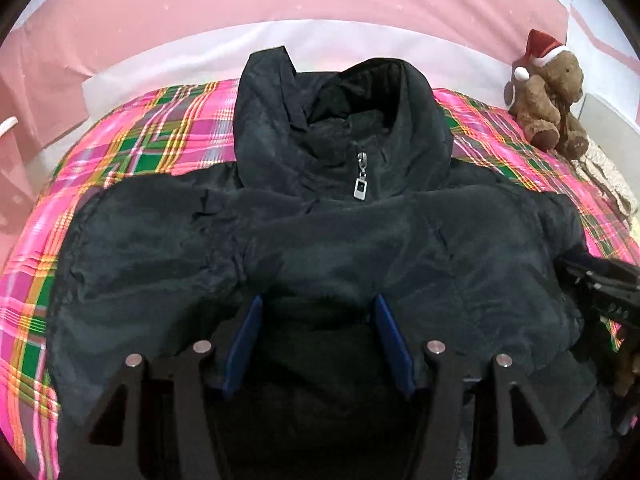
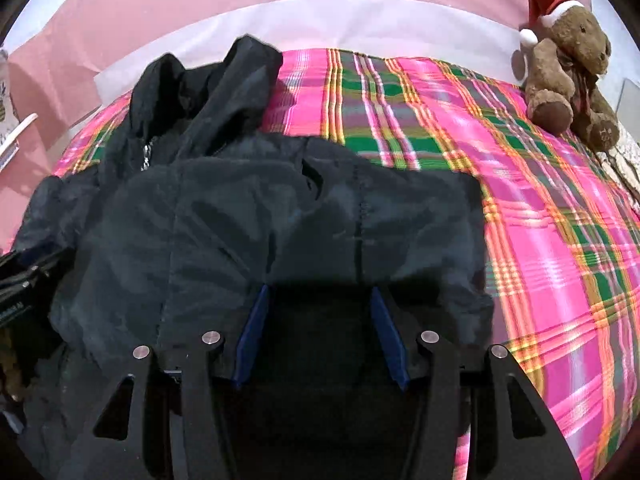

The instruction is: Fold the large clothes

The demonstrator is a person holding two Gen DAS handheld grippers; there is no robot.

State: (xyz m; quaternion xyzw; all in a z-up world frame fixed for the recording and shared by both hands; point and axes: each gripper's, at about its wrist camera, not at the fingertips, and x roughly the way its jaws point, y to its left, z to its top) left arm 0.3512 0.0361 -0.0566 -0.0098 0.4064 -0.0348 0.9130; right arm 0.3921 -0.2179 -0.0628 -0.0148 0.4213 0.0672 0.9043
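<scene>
Mid-fold: both hand-held grippers — left hand-held gripper (image 1: 318,340) and right hand-held gripper (image 2: 320,332) — stand apart-jawed over the black jacket (image 1: 320,240) on the bed (image 2: 540,240), pinching nothing visibly — next, clamp the lower edge.

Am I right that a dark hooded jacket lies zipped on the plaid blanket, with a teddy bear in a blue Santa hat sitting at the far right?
Not quite. The teddy bear wears a red Santa hat with white trim, not a blue one; the right wrist view shows it plainly. The rest holds: the dark hooded jacket lies zipped on the plaid blanket, and the bear sits at the far right.
</scene>
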